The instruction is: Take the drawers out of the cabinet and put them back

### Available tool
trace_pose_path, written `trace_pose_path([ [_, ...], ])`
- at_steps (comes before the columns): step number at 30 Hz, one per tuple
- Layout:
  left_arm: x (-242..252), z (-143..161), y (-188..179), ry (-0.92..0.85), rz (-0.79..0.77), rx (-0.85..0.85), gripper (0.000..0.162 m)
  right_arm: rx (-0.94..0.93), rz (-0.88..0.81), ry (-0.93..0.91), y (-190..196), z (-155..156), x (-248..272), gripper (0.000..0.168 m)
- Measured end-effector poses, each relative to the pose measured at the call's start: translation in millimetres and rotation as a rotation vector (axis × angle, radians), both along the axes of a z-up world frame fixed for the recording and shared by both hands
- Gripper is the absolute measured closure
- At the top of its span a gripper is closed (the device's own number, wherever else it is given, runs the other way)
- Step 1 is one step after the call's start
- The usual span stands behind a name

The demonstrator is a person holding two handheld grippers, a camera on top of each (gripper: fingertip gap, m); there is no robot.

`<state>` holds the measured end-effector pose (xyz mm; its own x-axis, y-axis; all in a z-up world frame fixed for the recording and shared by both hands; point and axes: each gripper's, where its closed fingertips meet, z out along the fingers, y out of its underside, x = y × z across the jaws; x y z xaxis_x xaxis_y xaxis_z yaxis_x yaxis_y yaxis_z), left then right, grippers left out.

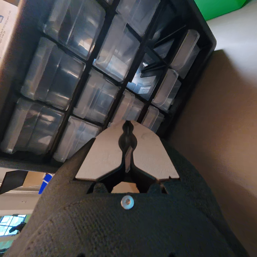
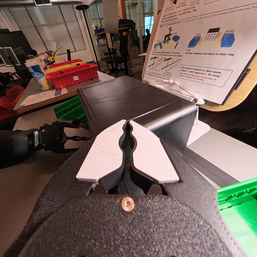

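Left wrist view, rolled sideways, looks up at the front of a black cabinet [image 1: 205, 45] whose grid of clear plastic drawers [image 1: 55, 77] fills most of the frame. One slot [image 1: 146, 77] near the middle of the grid stands open, light showing through it; the drawers around it sit in their places. The left tongs [image 1: 127, 123] are pinched tight on the clear front lip of one drawer [image 1: 130, 107] at the grid's edge nearest the camera, a strip of clear plastic showing between the white pads. A brown desk [image 1: 217, 125] lies alongside the cabinet, with a green bin [image 1: 217, 9] beyond the cabinet's far corner.

Right wrist view looks along the cabinet's flat black top [image 2: 125, 100], whose long axis runs away from the camera toward the room. The right tongs [image 2: 127, 122] are closed, tips together at the near top edge of the cabinet, with nothing visible between them; whether they press on it cannot be told. The left tongs' black body [image 2: 45, 137] reaches in from the left toward the cabinet front. A printed instruction sheet on a stand [image 2: 194, 55] rises just right of the cabinet. Green bins flank it left [image 2: 69, 108] and lower right [image 2: 239, 205]. Red bins [image 2: 72, 75] sit on a desk well behind.
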<state>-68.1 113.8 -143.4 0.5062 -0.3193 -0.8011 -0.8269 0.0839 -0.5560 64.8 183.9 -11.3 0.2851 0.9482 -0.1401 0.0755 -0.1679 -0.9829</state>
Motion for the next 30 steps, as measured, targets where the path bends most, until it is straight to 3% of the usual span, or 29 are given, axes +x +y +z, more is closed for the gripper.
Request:
trace_pose_path([
  [1,1,-2,1,0.007,0.006,-0.010,0.162,0.000,0.002,0.001,0,0,0,0.168],
  [5,-1,3,-7,0.002,0.010,-0.027,0.161,-0.002,0.007,0.003,0,0,0,0.168],
  [9,-26,47,-27,-0.202,-0.006,-0.067,0.155,-0.001,0.006,0.003,0,0,0,0.168],
  [13,-119,107,-27,-0.300,0.140,-0.002,0.148,-0.004,0.005,0.007,0,0,0,0.168],
  [16,-197,122,-19,-0.239,0.288,-0.057,0.138,-0.008,0.007,0.012,0,0,0,0.168],
  [18,-242,105,-12,-0.135,0.364,-0.200,0.133,-0.013,0.009,0.017,0,0,0,0.168],
  [22,-305,40,-14,0.074,0.474,-0.553,0.128,-0.010,0.007,0.014,0,0,0,0.168],
  [26,-330,-16,-20,0.269,0.527,-0.801,0.126,-0.018,0.015,0.024,0,0,0,0.168],
  [30,-350,-52,-26,0.423,0.582,-0.971,0.138,-0.028,0.026,0.037,0,1,0,0.168],
])
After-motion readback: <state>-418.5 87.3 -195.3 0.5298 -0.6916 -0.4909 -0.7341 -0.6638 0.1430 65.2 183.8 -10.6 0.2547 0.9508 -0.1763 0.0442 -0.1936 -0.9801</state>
